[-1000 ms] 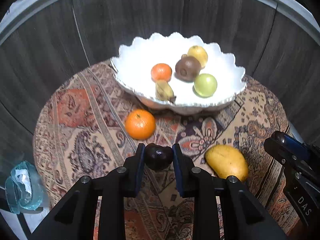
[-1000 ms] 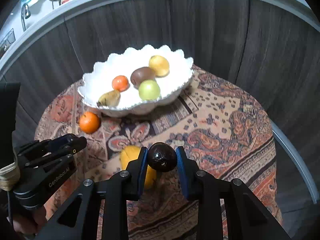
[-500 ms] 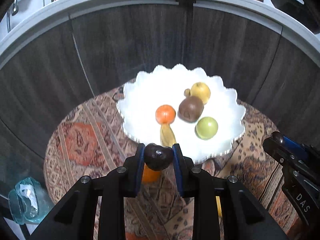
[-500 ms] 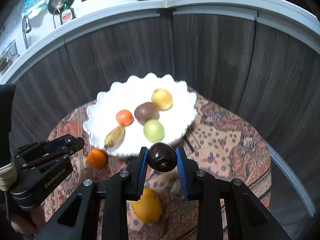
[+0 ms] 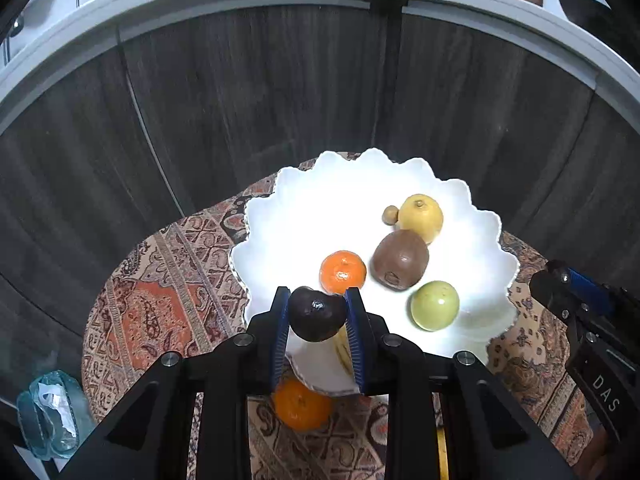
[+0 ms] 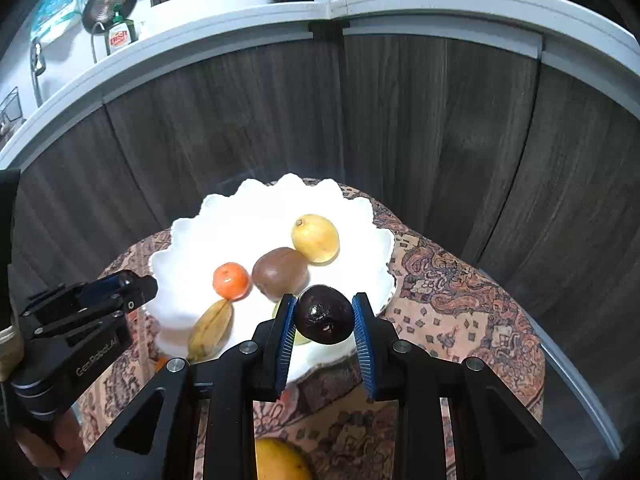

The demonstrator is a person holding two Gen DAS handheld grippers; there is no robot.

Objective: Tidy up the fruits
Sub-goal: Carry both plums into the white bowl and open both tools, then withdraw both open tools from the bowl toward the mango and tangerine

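Left tongs pinching dark plum; right tongs pinching dark round fruit. White bowl just ahead, below both. Advice: lower over bare bowl patch, clear of 5 fruits inside, release gently.

Glossy white bowl, patterned cloth

The left gripper body reads "GenRobot.AI"; the right gripper, cut off, perhaps "DAS".
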